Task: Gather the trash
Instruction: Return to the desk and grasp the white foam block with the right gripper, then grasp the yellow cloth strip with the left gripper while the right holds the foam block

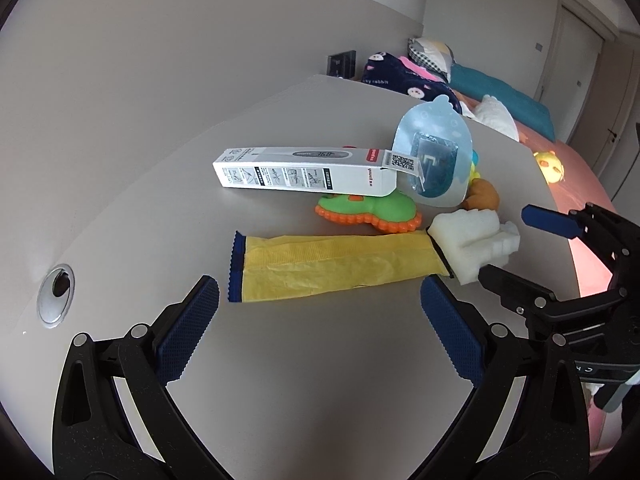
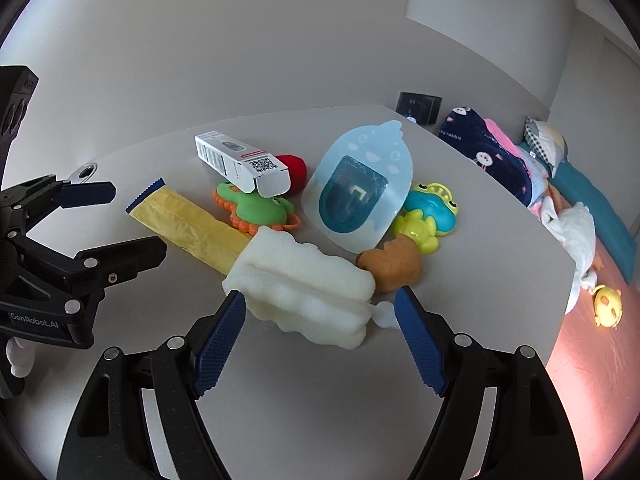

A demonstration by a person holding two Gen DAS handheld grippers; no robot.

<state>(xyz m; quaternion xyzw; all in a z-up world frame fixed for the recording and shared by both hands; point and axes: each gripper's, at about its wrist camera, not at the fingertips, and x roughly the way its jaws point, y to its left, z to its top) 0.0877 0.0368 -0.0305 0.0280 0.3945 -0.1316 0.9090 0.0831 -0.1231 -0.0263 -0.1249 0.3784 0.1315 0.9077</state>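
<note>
A flat yellow wrapper with blue ends (image 1: 340,266) (image 2: 188,226) lies on the grey table, just beyond my open, empty left gripper (image 1: 320,300). A white foam piece (image 2: 304,288) (image 1: 476,236) lies over its right end, between the tips of my open, empty right gripper (image 2: 320,312), which also shows at the right of the left wrist view (image 1: 516,248). Behind are a white thermometer box (image 1: 304,172) (image 2: 244,164) resting on a green toy (image 1: 372,210) (image 2: 256,208), and a light blue blister pack (image 1: 434,156) (image 2: 360,188).
Toys lie among the trash: a brown one (image 2: 394,264), a yellow-and-blue frog toy (image 2: 428,216), a red one (image 2: 294,168). A cable grommet (image 1: 56,294) sits in the table at left. The table edge curves at right, with a bed (image 2: 600,280) beyond.
</note>
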